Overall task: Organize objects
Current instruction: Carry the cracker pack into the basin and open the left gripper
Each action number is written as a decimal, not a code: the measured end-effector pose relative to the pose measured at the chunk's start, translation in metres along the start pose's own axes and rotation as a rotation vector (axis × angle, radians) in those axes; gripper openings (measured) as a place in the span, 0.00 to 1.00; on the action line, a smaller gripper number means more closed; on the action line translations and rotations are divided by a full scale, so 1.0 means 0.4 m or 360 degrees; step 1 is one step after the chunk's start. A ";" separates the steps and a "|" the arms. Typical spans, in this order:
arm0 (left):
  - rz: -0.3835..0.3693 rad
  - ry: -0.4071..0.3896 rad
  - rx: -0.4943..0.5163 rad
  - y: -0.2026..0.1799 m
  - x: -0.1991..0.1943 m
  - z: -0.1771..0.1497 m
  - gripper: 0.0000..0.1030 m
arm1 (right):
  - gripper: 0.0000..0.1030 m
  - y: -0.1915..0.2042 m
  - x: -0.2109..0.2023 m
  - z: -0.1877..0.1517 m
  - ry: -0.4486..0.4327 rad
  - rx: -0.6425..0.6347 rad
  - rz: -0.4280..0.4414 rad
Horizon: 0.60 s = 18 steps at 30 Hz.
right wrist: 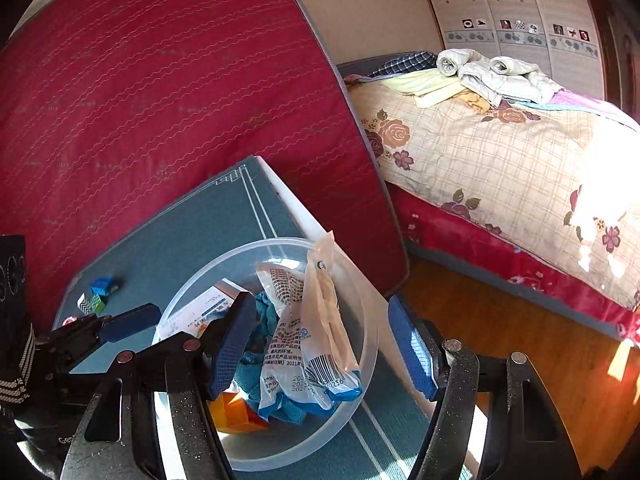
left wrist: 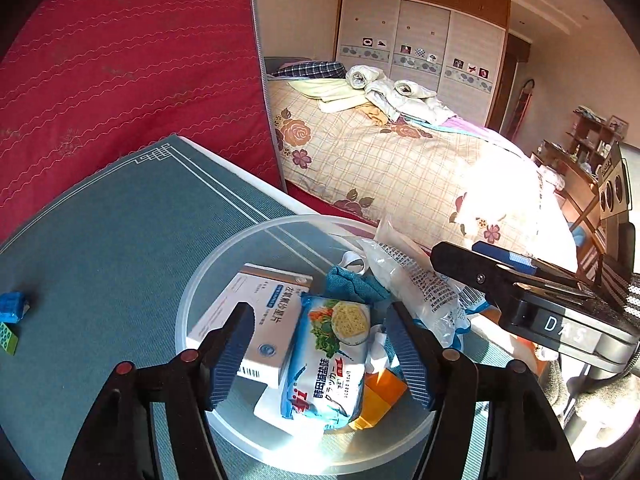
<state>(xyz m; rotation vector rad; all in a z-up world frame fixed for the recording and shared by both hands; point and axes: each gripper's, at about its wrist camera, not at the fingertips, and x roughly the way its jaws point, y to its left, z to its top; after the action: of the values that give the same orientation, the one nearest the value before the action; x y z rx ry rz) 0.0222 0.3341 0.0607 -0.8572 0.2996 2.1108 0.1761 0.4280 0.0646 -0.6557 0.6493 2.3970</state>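
Most items, including a cracker packet, already lay in the clear bowl, both grippers hung spread and empty above it, and small blocks remained on the table.

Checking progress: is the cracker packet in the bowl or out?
In: the cracker packet lies inside the clear bowl, atop the white box.

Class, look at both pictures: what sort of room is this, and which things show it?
Most likely a home bedroom: a bed under a floral checked quilt, a sliding-door wardrobe, and a red mattress propped upright.
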 end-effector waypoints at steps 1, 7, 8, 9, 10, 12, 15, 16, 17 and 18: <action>0.0010 -0.0007 -0.0006 0.003 -0.002 -0.003 0.74 | 0.68 0.000 0.000 0.000 -0.0001 -0.0001 0.0000; 0.0090 -0.0006 -0.0076 0.045 -0.014 -0.019 0.84 | 0.68 -0.003 0.003 -0.001 0.0003 0.0003 0.0003; 0.0105 -0.0008 -0.0089 0.053 -0.017 -0.021 0.87 | 0.68 -0.003 0.003 -0.001 0.0004 0.0003 0.0004; 0.0119 -0.0012 -0.0104 0.062 -0.020 -0.023 0.88 | 0.68 -0.003 0.003 0.000 0.0005 0.0002 0.0004; 0.0131 -0.0017 -0.0120 0.070 -0.027 -0.030 0.90 | 0.68 -0.003 0.003 0.000 0.0004 0.0001 0.0004; 0.0149 -0.0021 -0.0148 0.081 -0.038 -0.038 0.94 | 0.68 -0.003 0.003 0.000 0.0001 0.0001 0.0004; 0.0185 -0.0023 -0.0193 0.103 -0.052 -0.048 1.00 | 0.68 0.001 0.004 -0.003 0.0000 0.0002 0.0012; 0.0199 -0.0023 -0.0206 0.114 -0.056 -0.052 1.00 | 0.68 0.006 0.004 -0.004 -0.0002 0.0000 0.0013; 0.0215 -0.0021 -0.0218 0.122 -0.060 -0.055 1.00 | 0.68 0.013 0.005 -0.006 -0.0005 -0.0006 0.0011; 0.0230 -0.0020 -0.0230 0.131 -0.063 -0.059 1.00 | 0.68 0.020 0.005 -0.007 -0.0010 -0.0015 0.0009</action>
<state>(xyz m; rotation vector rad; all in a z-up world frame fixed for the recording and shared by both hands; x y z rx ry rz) 0.0043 0.2741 0.0560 -0.9294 0.2097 2.2934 0.1705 0.4214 0.0637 -0.6511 0.6383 2.4076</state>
